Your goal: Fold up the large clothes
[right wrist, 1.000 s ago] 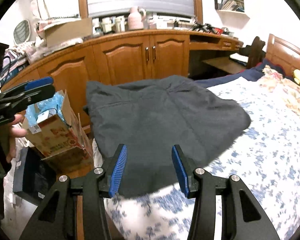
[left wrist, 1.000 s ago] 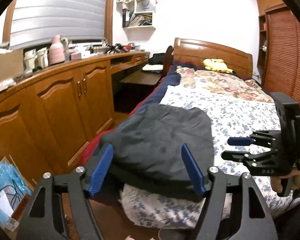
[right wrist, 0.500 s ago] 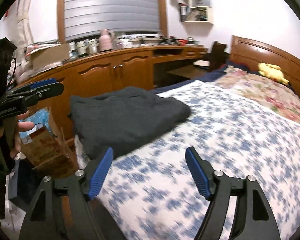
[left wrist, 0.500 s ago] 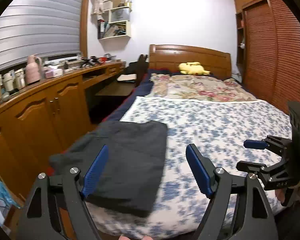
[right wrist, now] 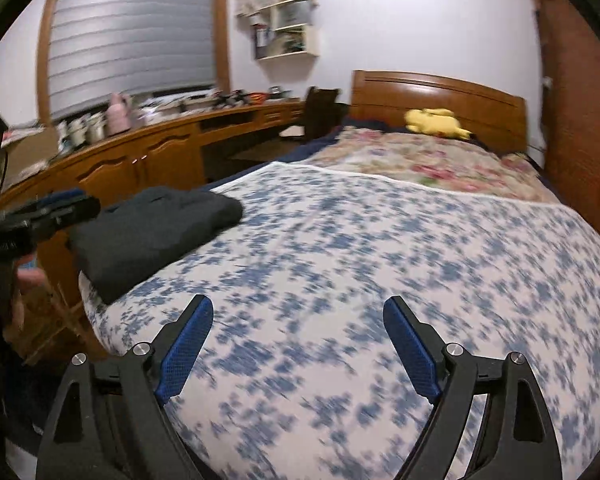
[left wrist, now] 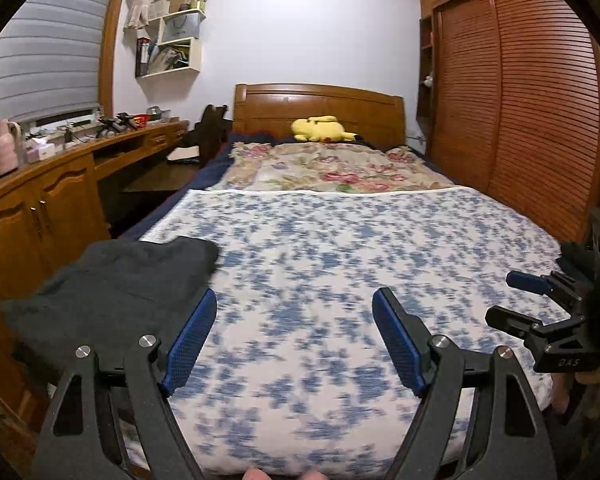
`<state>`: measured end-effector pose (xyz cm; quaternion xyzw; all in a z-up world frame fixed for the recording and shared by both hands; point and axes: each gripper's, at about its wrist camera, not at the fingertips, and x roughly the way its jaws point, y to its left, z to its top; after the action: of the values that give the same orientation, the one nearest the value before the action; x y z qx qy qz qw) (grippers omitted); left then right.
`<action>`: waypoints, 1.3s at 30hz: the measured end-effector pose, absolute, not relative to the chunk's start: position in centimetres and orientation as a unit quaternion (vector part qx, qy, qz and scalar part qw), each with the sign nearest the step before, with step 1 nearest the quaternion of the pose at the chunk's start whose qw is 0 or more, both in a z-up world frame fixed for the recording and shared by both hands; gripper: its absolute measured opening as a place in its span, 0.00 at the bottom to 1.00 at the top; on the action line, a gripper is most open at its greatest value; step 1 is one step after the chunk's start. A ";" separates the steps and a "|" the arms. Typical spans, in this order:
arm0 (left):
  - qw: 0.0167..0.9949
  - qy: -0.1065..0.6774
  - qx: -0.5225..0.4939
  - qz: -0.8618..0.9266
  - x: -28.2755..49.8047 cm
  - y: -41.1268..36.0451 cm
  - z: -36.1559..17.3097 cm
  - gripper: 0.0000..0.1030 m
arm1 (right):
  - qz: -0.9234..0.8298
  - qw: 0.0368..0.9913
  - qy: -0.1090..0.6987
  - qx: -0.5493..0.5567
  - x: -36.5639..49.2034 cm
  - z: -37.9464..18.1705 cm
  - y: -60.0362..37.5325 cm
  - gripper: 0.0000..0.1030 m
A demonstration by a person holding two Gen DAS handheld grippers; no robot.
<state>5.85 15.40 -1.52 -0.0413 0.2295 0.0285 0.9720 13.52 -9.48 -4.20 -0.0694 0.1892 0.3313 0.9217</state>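
Note:
A folded dark grey garment (left wrist: 112, 284) lies at the near left corner of the bed, on the blue-flowered cover (left wrist: 320, 264). The same folded garment (right wrist: 152, 236) shows at the left in the right wrist view. My left gripper (left wrist: 294, 308) is open over the bare cover, just right of the garment, with nothing between its fingers. My right gripper (right wrist: 298, 316) hangs over the flowered cover (right wrist: 380, 260) with its jaws still opening and nothing between them. Each gripper shows in the other's view: the right gripper (left wrist: 512, 296) at the right edge, the left gripper (right wrist: 76, 200) at the left edge.
A wooden cabinet run (left wrist: 40, 208) with a cluttered top lines the left wall. A rose-patterned quilt (left wrist: 332, 168) and a yellow plush toy (left wrist: 320, 128) lie by the headboard. Louvred wardrobe doors (left wrist: 520, 120) stand on the right. A dark chair (right wrist: 320, 112) sits at the desk.
Both grippers swung right, away from the folded garment and over the bare cover. The right gripper's jaws spread much wider. The garment stayed in place at the bed's corner.

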 end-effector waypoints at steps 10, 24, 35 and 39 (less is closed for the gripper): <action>0.974 0.222 -0.049 0.006 5.6 8.5 -0.7 0.78 | 0.250 0.953 0.172 -0.020 8.9 -1.6 -14.5 0.85; 0.980 0.200 0.011 -0.003 3.3 1.6 2.3 0.78 | 0.190 0.974 0.125 0.016 1.8 0.5 -18.3 0.85; 0.981 0.195 -0.010 -0.015 2.6 0.7 2.4 0.78 | 0.181 0.975 0.131 0.019 2.6 -0.6 -18.6 0.85; 0.982 0.190 -0.015 -0.010 2.4 1.0 2.4 0.78 | 0.182 0.974 0.131 0.016 2.5 -0.6 -18.7 0.85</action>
<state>2.43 1.03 2.37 -0.0153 0.1895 -0.0096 0.9817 2.54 -18.74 -0.55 0.0164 0.1309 0.1824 0.9743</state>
